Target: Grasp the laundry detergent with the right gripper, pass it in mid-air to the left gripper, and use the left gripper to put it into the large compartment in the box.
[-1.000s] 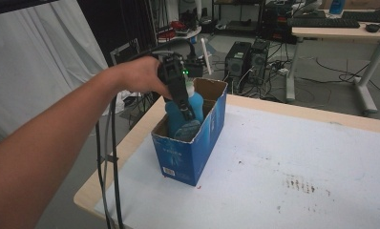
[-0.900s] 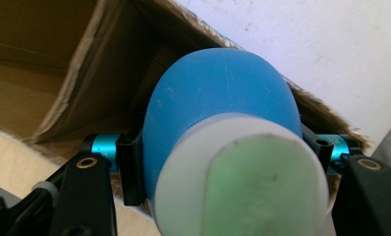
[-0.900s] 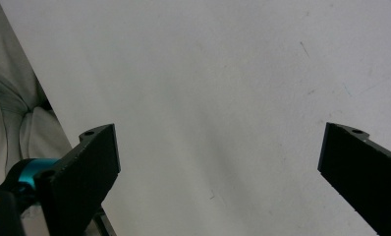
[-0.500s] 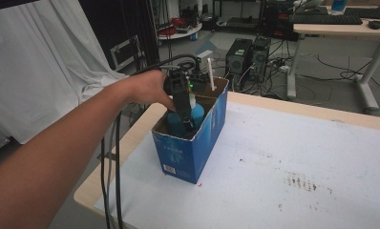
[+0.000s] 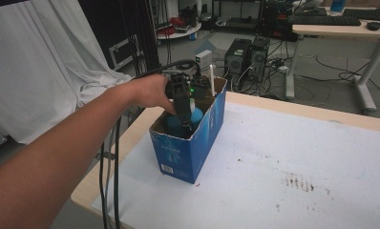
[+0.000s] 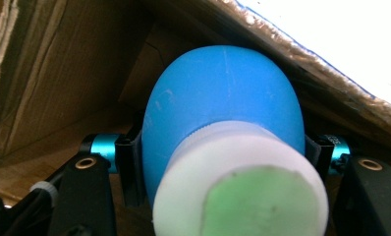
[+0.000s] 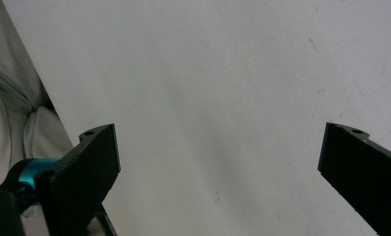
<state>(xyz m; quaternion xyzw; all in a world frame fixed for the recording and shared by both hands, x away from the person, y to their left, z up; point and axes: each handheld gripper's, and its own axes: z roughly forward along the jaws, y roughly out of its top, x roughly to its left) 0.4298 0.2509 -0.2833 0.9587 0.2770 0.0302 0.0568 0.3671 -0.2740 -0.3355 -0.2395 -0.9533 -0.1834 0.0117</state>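
**Blue bottle clamped, low inside the box**

Clamped from both sides on a blue bottle [image 6: 223, 103]: black fingers [image 6: 129, 172] of the left gripper [image 5: 183, 125] pressed against the body just behind the white cap [image 6: 240, 182], cap end toward the camera, rounded blue base pointing away into the brown cardboard. Long axis therefore in line with the gripper's own reach, running down into the box rather than across it. From above, gripper and bottle sunk below the rim of the blue box [image 5: 190, 152], left hand [image 5: 150, 90] at the opening, a second blue bottle [image 5: 195, 114] just beside the held one, a white stick [image 5: 212, 78] standing up at the far end.

Box near the left edge of the worktop [image 5: 298, 157], toward the far-left corner, long side running away from the near edge.

Right gripper [image 7: 218, 162] idle: fingers wide apart, nothing between, bare white worktop beneath.

Likely step: setting the bottle down in the box or drawing it out. Either way, only the left hand in reach, and any travel best kept along the bottle's axis, straight up or down, to clear the cardboard walls and the neighbouring bottle.
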